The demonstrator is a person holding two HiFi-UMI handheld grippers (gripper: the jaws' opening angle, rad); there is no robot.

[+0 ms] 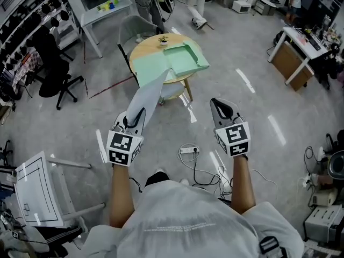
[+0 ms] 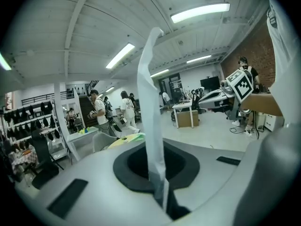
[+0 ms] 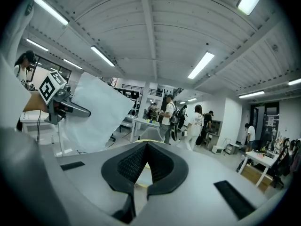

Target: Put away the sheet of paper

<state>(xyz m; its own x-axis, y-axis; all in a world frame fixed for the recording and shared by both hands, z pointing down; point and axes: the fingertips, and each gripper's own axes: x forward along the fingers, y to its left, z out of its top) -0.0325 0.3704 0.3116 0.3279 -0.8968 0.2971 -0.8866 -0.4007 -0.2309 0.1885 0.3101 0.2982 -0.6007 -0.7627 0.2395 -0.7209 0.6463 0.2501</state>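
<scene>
My left gripper [image 1: 137,115] is clamped tight on one edge of the sheet of paper [image 1: 151,94]. The sheet stands up from between my pads in a thin, slightly curling strip. In the head view it reaches forward toward the green folder [image 1: 184,58], which lies open on the round wooden table [image 1: 141,47]. I cannot tell whether the sheet's far end touches the folder. My right gripper [image 1: 224,109] hangs level beside the left one, over the grey floor [image 1: 269,90]. Its jaw tips meet, with nothing between them.
</scene>
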